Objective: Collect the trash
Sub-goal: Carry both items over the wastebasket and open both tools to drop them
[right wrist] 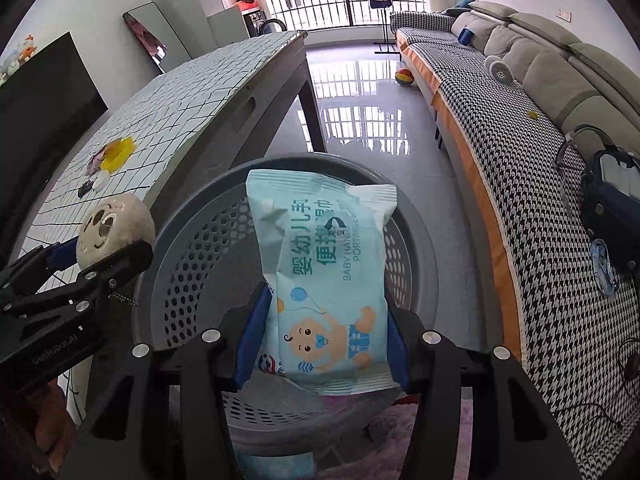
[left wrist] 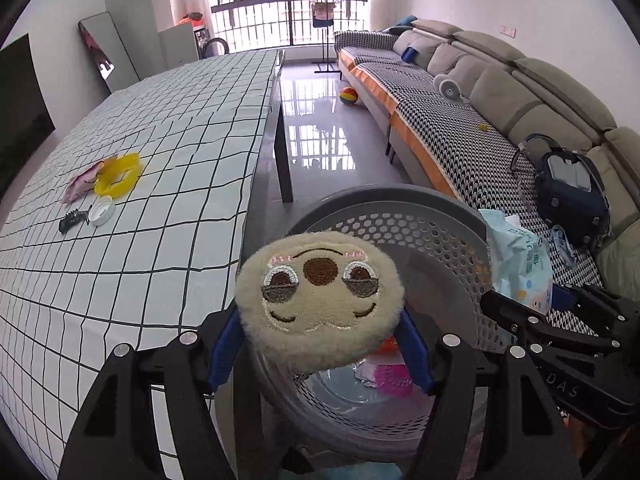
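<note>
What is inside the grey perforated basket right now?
In the basket, a pink item and white scraps show at the bottom. The plush sloth face and wipes pack, both gripper-held, cover the rest.

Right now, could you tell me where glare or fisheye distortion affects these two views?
Left wrist view: the window is blown out, the glossy floor mirrors it, and the table edge bows. Right wrist view: the same floor glare; the sofa curves strongly, though the wipes pack stays sharp.

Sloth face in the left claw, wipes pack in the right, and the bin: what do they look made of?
Sloth face: plush fabric, fuzzy pile, stitched features.
Wipes pack: thin plastic film, printed, creased, slightly glossy.
Bin: likely moulded grey plastic, matte, walls perforated with round holes.
</note>
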Tool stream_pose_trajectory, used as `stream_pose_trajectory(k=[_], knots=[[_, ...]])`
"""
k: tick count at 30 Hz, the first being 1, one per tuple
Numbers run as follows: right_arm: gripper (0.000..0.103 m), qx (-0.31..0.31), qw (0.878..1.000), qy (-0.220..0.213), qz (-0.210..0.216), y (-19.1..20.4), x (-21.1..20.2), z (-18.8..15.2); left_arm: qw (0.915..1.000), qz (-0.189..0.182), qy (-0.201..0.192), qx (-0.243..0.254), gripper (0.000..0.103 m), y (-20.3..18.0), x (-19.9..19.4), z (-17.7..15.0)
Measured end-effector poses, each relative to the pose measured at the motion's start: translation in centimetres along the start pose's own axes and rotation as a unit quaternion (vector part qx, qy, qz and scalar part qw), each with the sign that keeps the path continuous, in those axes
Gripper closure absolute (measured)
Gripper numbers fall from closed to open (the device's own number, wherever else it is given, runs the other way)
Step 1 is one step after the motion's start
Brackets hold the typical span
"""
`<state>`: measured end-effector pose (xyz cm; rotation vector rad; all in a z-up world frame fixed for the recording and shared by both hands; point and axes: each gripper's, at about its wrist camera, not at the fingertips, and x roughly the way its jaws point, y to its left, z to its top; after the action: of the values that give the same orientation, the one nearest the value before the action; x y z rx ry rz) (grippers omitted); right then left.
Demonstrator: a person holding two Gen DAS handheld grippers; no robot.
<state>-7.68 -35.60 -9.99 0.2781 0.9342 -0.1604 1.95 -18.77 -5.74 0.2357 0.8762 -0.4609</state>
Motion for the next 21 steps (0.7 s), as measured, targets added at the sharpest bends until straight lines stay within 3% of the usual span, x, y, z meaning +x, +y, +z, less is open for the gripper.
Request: stream_pose_trajectory(k=[6,10,21], knots=[[0.05,0.002,1.0,-0.01,0.003,-0.1,-0.2,0.3,1.0,0.002,-0.001,-0.003,0.033,-0.1,-0.1,0.0],[0.036,0.004,1.0,-0.026,0.002,-0.3,-0.9,0.3,1.0,0.005,-0.004,-0.003,0.023,0.0,-0.4,0.1],[0.036,0.002,1.0,-0.026,-0.001,-0.1,-1.2,0.1,0.9998,0.007,-0.012,-0.01,0.02,0.4,-1.1,0.1]])
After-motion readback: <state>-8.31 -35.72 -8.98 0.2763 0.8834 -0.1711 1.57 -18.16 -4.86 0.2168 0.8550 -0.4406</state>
